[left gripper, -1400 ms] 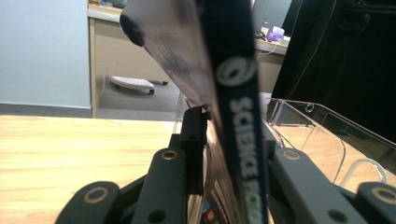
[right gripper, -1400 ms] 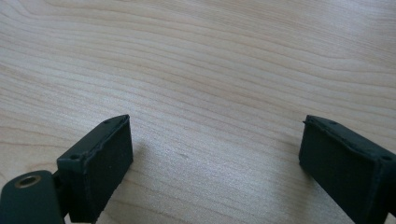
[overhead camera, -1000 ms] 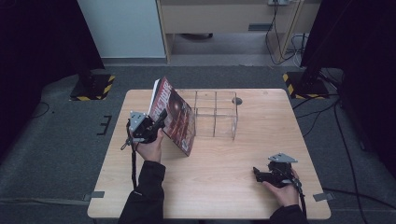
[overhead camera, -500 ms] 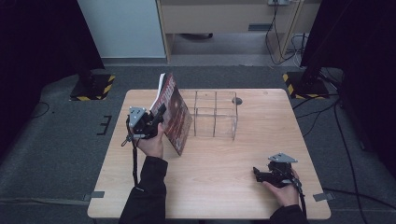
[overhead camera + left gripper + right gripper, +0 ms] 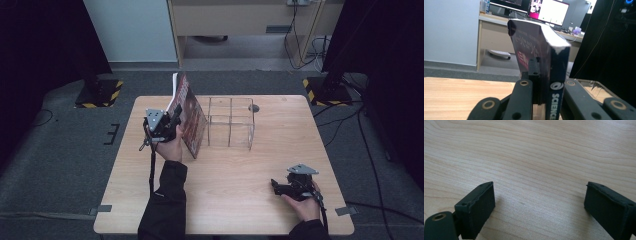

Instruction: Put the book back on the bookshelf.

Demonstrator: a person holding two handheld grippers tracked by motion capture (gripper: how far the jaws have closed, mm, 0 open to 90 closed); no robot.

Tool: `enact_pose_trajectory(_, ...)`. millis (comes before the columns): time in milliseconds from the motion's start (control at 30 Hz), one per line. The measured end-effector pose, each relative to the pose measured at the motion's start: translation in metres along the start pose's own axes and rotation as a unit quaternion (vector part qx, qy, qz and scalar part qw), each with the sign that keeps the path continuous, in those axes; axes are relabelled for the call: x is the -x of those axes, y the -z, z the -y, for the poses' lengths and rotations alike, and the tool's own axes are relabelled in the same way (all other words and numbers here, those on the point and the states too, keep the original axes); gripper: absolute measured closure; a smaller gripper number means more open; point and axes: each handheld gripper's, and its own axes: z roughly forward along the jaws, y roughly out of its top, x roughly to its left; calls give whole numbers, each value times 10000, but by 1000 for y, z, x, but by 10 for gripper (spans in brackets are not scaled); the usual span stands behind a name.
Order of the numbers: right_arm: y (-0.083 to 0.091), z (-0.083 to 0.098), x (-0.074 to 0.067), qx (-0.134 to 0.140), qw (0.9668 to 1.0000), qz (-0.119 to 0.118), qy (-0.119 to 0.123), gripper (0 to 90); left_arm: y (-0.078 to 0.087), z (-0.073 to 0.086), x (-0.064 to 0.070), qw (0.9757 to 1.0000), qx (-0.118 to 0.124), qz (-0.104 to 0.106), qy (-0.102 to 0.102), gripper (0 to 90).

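Left tongs (image 5: 172, 121) clamped on the book (image 5: 187, 114), pads either side near its lower end; in the left gripper view the book (image 5: 541, 57) stands upright between the 2 jaws, spine with "SCIENCE" facing the camera. From the high view the book is on edge and tilted, its bottom corner at the table (image 5: 235, 205), just left of the clear wire rack (image 5: 230, 122) and right up against the rack's left side; can't tell if they touch. Left hand (image 5: 170, 147) sits under the tongs, sleeve coming from the near edge. Rack stands mid-table toward the far edge, compartments see-through. Right tongs (image 5: 276, 186) low at the near right corner, well apart from book and rack, jaws wide open over bare wood (image 5: 536, 157), gripping nothing.
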Motion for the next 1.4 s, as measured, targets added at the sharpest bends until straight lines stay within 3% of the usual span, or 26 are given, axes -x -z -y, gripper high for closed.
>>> enact_pose_trajectory(500, 0, 0, 0, -5, 10000, 7, 9, 99, 6, 2, -4, 9999, 83, -49, -115, 829)
enact_pose_trajectory(800, 0, 0, 0, -12, 10000, 4, 0, 99, 10, 1, -9, 9994, -68, -66, -329, 735)
enact_pose_trajectory(1400, 0, 0, -1, -13, 10000, 5, -16, 99, 11, -2, -11, 9996, -97, 230, -115, 820)
